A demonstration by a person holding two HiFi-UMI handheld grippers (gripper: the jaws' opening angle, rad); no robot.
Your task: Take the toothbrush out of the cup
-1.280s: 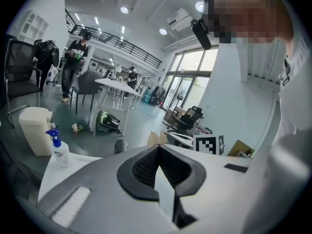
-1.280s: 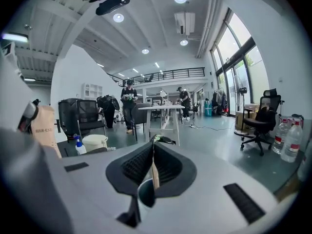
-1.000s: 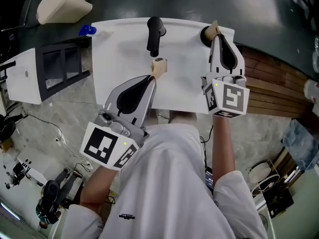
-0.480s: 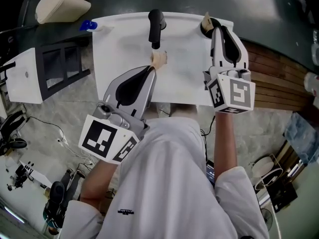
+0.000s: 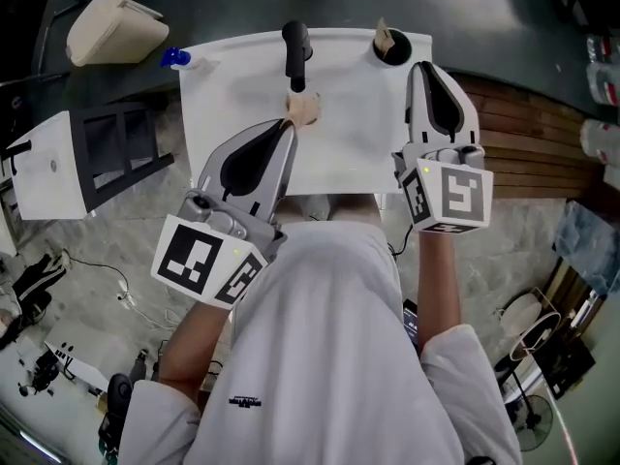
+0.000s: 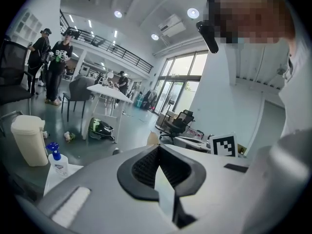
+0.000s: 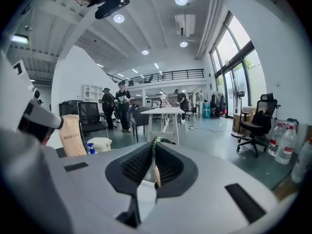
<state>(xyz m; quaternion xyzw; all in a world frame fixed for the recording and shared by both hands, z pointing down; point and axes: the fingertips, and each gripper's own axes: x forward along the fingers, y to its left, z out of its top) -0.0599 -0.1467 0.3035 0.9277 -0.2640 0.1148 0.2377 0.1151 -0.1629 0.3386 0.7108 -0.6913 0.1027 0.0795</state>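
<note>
A dark cup stands at the white table's far right corner. The tan end of the toothbrush sticks out of it and leans left. My right gripper hovers just in front of the cup, apart from it, jaws shut. A thin tan sliver shows between them in the right gripper view; I cannot tell what it is. My left gripper is shut at mid-table, its tip right next to a tan printed packet. I cannot tell if they touch. Both gripper views hide the cup.
A black handle-shaped object stands behind the packet. A blue-capped bottle sits off the table's far left corner beside a beige bin. A white-and-black rack is left, wooden slats right. People stand far off.
My right gripper has drawn back from the cup, which its tip covered before. The tan end in the cup now leans left. The left gripper has kept its place by the packet.
</note>
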